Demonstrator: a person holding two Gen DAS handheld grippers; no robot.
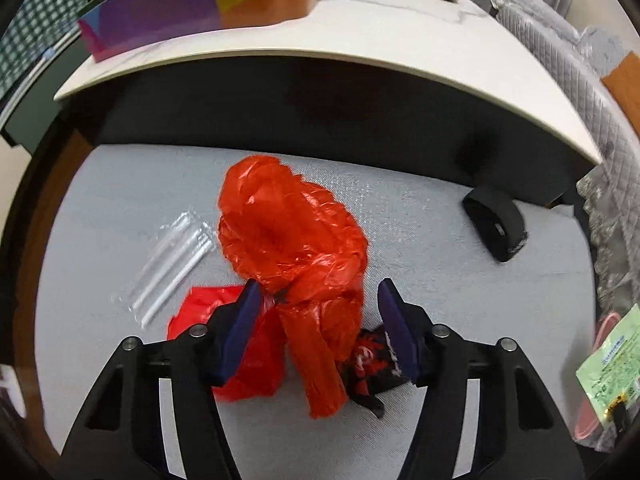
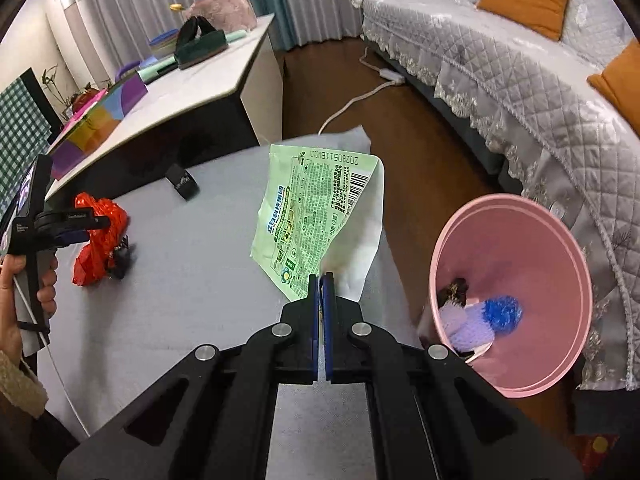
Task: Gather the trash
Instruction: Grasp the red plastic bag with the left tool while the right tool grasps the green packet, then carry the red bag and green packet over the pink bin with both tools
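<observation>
A crumpled red plastic bag (image 1: 288, 232) lies on the grey mat (image 1: 440, 264). My left gripper (image 1: 318, 296) straddles the bag's knotted lower part with its jaws open; the left pad brushes the plastic and the right pad stands clear. A dark red-and-black wrapper (image 1: 372, 364) lies under the bag by the right finger. In the right wrist view, my right gripper (image 2: 321, 280) is shut on a corner of a green snack wrapper (image 2: 312, 216), held up over the mat's edge. The pink bin (image 2: 516, 292) stands just to its right with trash inside.
A clear packet of white straws (image 1: 172, 264) lies left of the bag, and a black object (image 1: 496, 224) at the far right. A low white table (image 2: 200, 88) with a colourful box borders the mat. A quilted sofa (image 2: 520, 92) stands behind the bin.
</observation>
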